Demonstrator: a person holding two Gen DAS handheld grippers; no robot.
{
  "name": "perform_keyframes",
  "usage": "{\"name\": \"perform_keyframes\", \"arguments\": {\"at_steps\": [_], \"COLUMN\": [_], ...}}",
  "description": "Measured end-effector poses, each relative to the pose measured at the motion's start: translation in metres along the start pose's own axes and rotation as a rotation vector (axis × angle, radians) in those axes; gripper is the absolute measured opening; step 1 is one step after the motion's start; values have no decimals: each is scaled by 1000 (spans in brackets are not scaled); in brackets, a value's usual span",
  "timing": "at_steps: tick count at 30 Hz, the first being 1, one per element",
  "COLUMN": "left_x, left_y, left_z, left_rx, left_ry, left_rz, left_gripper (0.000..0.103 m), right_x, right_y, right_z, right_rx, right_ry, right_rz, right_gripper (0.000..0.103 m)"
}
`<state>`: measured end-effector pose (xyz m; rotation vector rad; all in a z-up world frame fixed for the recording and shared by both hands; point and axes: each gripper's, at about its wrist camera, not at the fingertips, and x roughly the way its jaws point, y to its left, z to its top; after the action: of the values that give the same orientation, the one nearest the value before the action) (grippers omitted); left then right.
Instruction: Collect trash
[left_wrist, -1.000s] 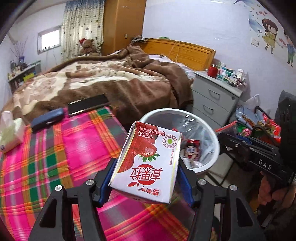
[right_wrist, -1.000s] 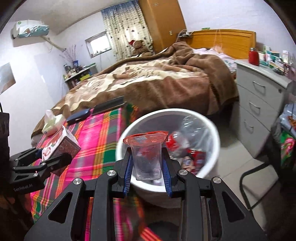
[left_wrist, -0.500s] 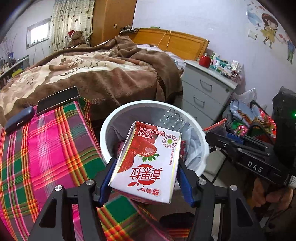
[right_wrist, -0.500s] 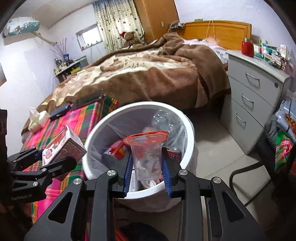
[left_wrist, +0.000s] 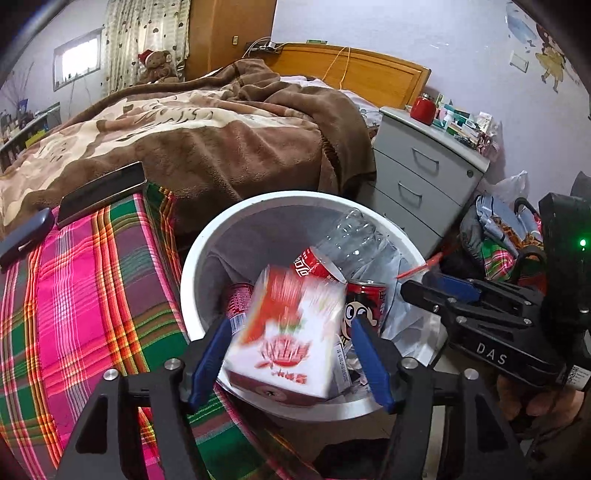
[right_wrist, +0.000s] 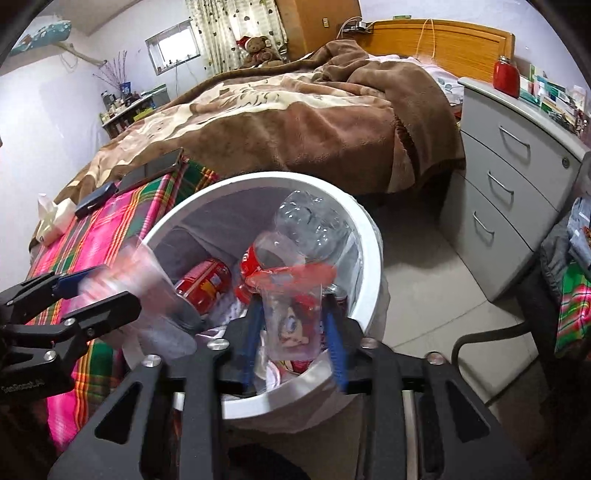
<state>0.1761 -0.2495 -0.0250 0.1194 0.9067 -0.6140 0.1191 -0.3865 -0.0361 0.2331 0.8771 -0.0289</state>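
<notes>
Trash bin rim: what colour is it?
White; the trash bin shows best in the right wrist view.

Both wrist views close above white bin (left_wrist: 195, 266) (right_wrist: 373, 236).

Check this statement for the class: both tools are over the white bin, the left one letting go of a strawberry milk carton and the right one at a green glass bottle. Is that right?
One detail is wrong. The right tool has a clear plastic cup with a red torn lid between its fingers, not a green glass bottle, as the right wrist view shows. The rest stands: both tools are over the white bin, and the left tool is releasing the carton.
</notes>
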Motion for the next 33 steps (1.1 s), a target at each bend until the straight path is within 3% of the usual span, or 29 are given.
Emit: {"name": "perform_keyframes", "arguments": {"at_steps": [1, 13, 25, 33], "left_x": [-1, -30, -98, -131], "left_y": [1, 4, 1, -3], "left_z": [0, -13, -54, -92], "left_rx": [0, -31, -52, -69], "left_ry": [-5, -50, -183, -222], "left_rz": [-5, 27, 203, 242], "left_gripper": [69, 74, 74, 74], "right_x": [0, -23, -66, -88], "right_y": [-2, 6, 39, 59], "right_z": [-1, -8, -36, -58], "right_rx": [12, 37, 3, -17], "right_ry": [1, -54, -174, -259], "right_rz": [13, 37, 35, 3], "right_gripper": [68, 68, 68, 68]}}
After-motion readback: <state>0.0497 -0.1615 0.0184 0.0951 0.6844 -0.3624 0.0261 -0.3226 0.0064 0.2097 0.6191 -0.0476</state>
